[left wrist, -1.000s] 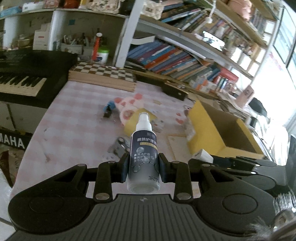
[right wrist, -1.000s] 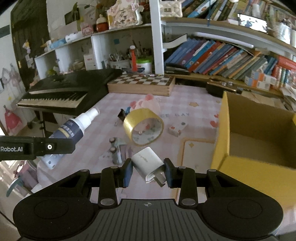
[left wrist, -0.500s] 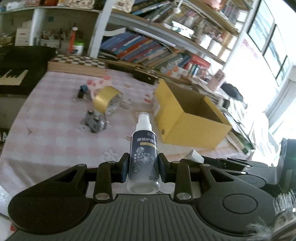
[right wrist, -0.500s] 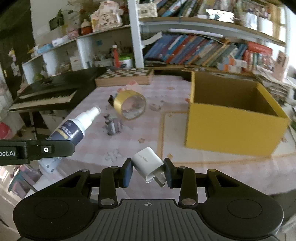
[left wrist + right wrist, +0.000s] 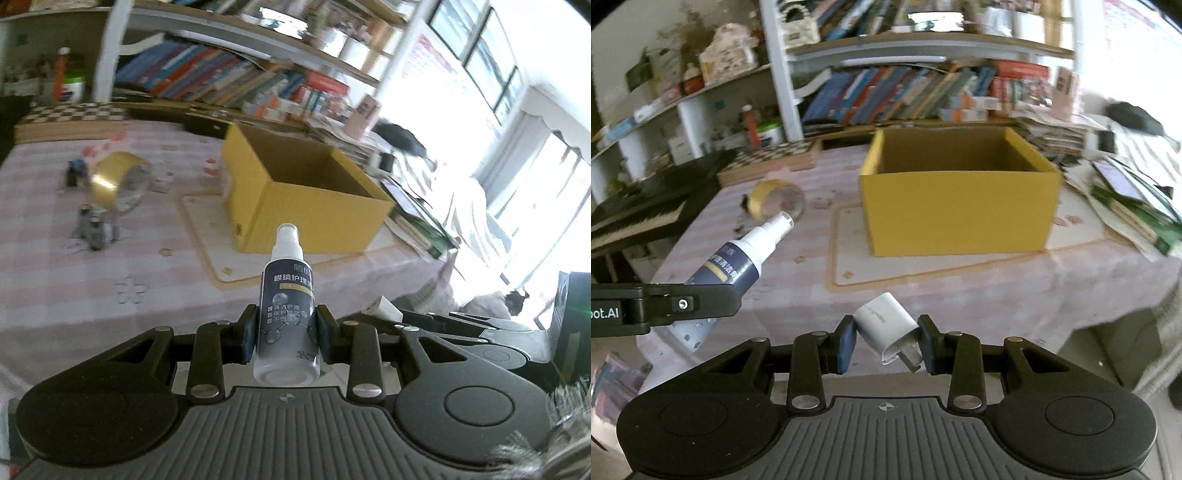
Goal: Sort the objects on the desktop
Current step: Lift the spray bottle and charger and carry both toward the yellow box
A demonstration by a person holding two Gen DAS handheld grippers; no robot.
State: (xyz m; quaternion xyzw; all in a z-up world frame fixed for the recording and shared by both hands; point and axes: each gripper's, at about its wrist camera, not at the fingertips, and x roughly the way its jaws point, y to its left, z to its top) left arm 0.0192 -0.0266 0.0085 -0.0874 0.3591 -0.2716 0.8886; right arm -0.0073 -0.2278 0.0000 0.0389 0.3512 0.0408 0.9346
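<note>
Left gripper (image 5: 285, 334) clamps a lens-cleaner spray bottle (image 5: 286, 306) upright, lower centre of frame (nozzle up). Yellow cardboard box (image 5: 956, 199) sits open, upper centre. Right gripper (image 5: 886, 341) pinches a tilted white charger plug (image 5: 886, 326), lower centre.

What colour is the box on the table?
Yellow box; it shows best in the right wrist view.

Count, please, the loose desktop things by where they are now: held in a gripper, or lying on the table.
Held in a gripper: 2, the spray bottle and the white charger plug
Lying on the table: 3, the tape roll, a small grey object, a small dark object
Total: 5
</note>
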